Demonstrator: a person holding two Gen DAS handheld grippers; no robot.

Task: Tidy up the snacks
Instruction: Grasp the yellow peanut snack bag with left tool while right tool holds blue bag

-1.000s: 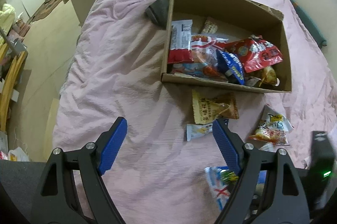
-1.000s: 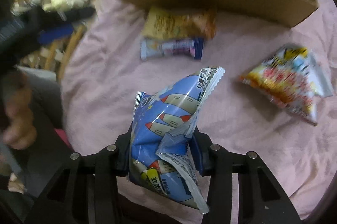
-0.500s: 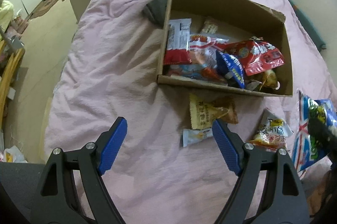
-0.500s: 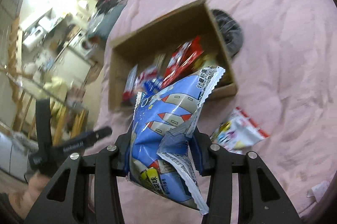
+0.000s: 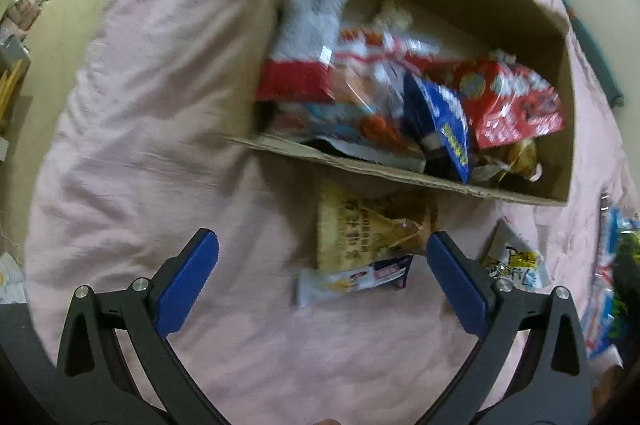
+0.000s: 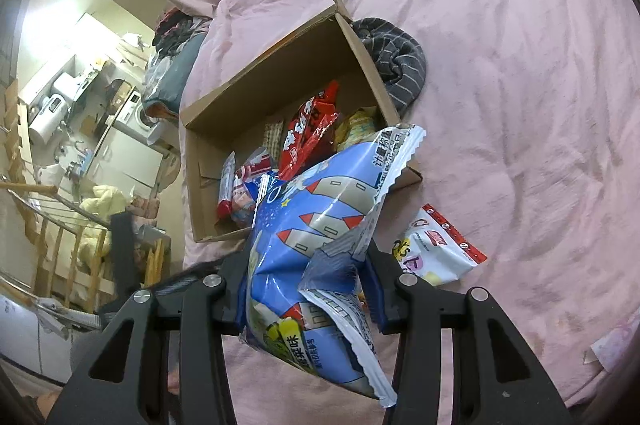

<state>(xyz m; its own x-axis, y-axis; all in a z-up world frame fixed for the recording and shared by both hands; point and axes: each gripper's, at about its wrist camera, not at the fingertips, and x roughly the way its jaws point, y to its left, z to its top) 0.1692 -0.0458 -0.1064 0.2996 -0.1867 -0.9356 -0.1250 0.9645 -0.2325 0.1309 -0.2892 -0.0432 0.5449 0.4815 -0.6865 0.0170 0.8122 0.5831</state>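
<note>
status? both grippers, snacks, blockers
Left gripper opening, empty, above yellow packet and small bar. Right gripper shut on blue bag, cardboard box ahead. Nothing in the way.

Clamped on a blue snack bag [image 6: 316,257] printed with rockets, right gripper [image 6: 308,289] above the pink bedspread [image 6: 520,105]. Beyond the claw, an open cardboard box [image 6: 224,141] with a red packet [image 6: 308,133] and other snacks inside. Just right of the fingers, a white pouch [image 6: 436,249]. Behind the box, striped grey cloth [image 6: 400,61]
</note>
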